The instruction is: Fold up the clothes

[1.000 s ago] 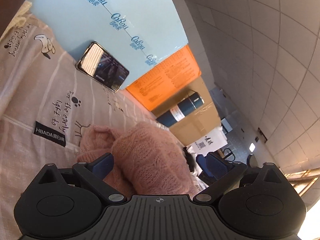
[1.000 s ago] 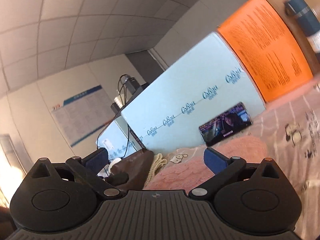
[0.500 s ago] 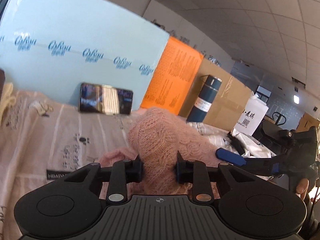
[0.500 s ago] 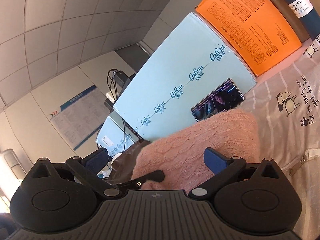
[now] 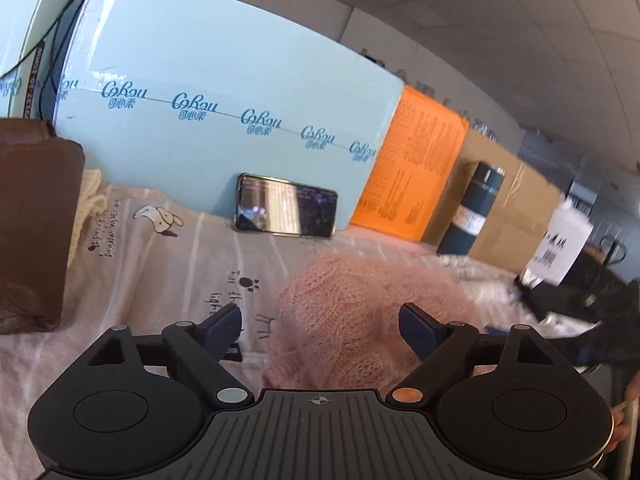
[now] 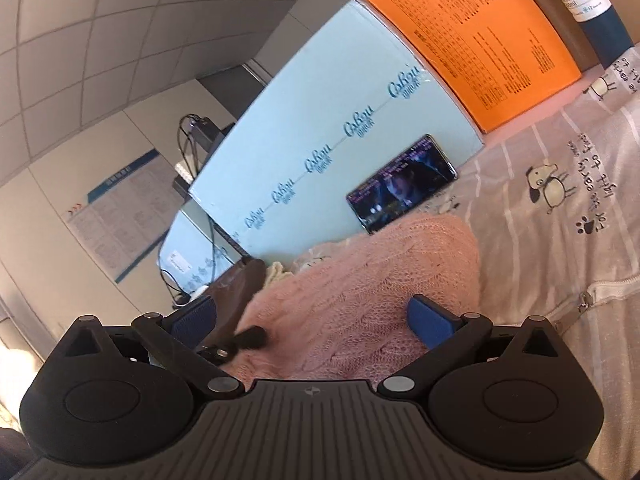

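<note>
Both claws gape wide, gripping nothing: the left gripper (image 5: 320,322) and right gripper (image 6: 314,318) each frame the bundled pink sweater (image 5: 360,320) lying just ahead, seemingly released to settle.

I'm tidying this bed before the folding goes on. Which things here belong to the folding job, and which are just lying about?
Job:
pink knit sweater
left gripper, open
right gripper, open

Lying about:
phone
blue bottle
orange sheet
brown bag
printed bedsheet
</note>
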The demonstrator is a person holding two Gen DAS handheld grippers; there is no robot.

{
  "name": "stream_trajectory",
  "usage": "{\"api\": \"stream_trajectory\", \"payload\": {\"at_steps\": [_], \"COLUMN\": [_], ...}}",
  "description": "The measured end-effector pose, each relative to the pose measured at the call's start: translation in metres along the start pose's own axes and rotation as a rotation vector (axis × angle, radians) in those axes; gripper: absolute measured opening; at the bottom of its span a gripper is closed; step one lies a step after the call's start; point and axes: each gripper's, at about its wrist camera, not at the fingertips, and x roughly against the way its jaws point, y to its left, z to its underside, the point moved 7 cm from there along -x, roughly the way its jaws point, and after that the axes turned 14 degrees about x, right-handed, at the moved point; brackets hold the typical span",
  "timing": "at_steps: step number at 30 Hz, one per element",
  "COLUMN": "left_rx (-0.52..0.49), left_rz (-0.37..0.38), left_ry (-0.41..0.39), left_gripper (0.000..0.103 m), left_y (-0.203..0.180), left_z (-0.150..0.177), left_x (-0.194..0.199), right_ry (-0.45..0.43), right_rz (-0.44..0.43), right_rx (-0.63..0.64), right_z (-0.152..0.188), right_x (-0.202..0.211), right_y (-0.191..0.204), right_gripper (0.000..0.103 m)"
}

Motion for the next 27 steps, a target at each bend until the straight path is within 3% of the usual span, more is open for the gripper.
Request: {"api": "stream_trajectory", "payload": {"at_steps": [2,5,7,12,16,18,20,24,27], "left_rx": [0.024,-0.057,-0.117,-0.122,0.095,0.228,0.34,0.412,0.437], "left_rz": [-0.019,-0.177,-0.223,-0.234,-0.147,-0.128,-0.129,-0.106,-0.066], "left_ry": [0.012,0.029,0.052,0.038,0.052,0.094,0.14,0.162,0.184], "left_gripper": [0.091,0.091,0.093,0.096,0.096,0.096,0.096,0.099,0.101], "left_y": [0.003,0.009,0.012,0.015,0.025,0.033,0.04,0.039,0.031], "left_z": [-0.001,0.006,0.014,0.014,0.003,0.003,0.007,0.015,0.02], "left_x": [-0.005,-0.019,-0.027,-0.025,-0.014,-0.012,-0.012,-0.008,-0.013], "right_ry": [0.019,0.028,0.027,-0.021,-0.115,-0.108,-0.07,-0.017,0.04], "right_rz": [0.021,0.03,0.022,0.019,0.107,0.198,0.228,0.238,0.197], "right_rx": [-0.004,-0.008,-0.009,-0.007,-0.013,-0.028,-0.063,-0.086,-0.112], "right_z": [0.004,0.007,0.007,0.001,-0.008,-0.008,-0.004,0.003,0.01], "right_x": [-0.003,-0.004,-0.004,0.003,0.017,0.016,0.012,0.005,-0.003], "right_y": [-0.004,-0.007,-0.007,-0.005,-0.014,-0.025,-0.035,-0.041,-0.041], "right_gripper": [0.103,0.103,0.103,0.103,0.103,0.103,0.103,0.103,0.103]}}
